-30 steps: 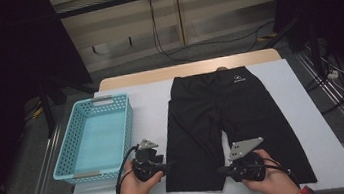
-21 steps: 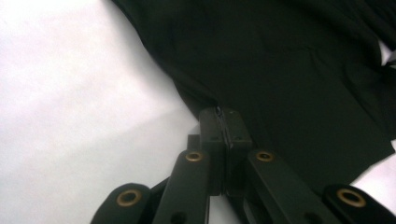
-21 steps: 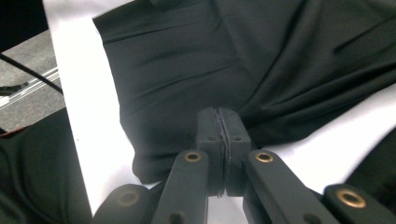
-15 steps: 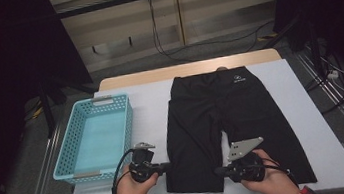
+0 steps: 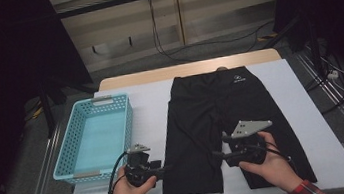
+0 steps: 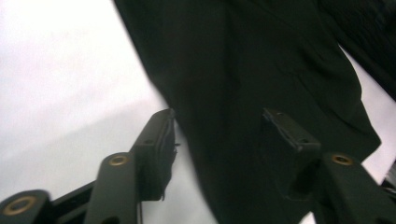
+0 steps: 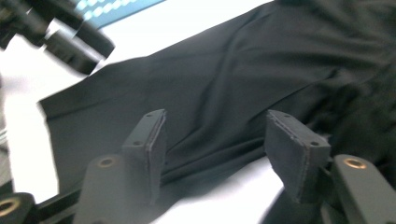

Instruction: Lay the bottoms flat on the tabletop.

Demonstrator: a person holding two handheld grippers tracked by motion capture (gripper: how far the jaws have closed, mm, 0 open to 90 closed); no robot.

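Nearest to us, our two hands hold the grippers at the near edge of the white table (image 5: 141, 106), one at each leg opening of the black shorts (image 5: 223, 120) that lie flat, waistband at the far side and hems toward us.

Our left gripper (image 5: 161, 165) sits just left of the left leg's outer edge. In the left gripper view its jaws have just been opening and now stand apart, one pad over bare table, the other over the dark cloth; the hem edge runs between them, but nothing is pinched.

Our right gripper (image 5: 218, 154) lies over the gap between the two legs, near the inner edge of the right one. In the right gripper view its jaws have likewise just been opening and stand apart above the fabric and a wedge of white table, gripping nothing.

We judge that we are at the start of a fold: both grippers are lined up at the hems, ready to take hold. The next move calls for lowering each pair of pads around the hem edge, closing on the cloth, and lifting both legs together toward the waistband.

Farther left, the light blue basket (image 5: 67, 156) waits empty on the table's left side, well apart from the shorts.
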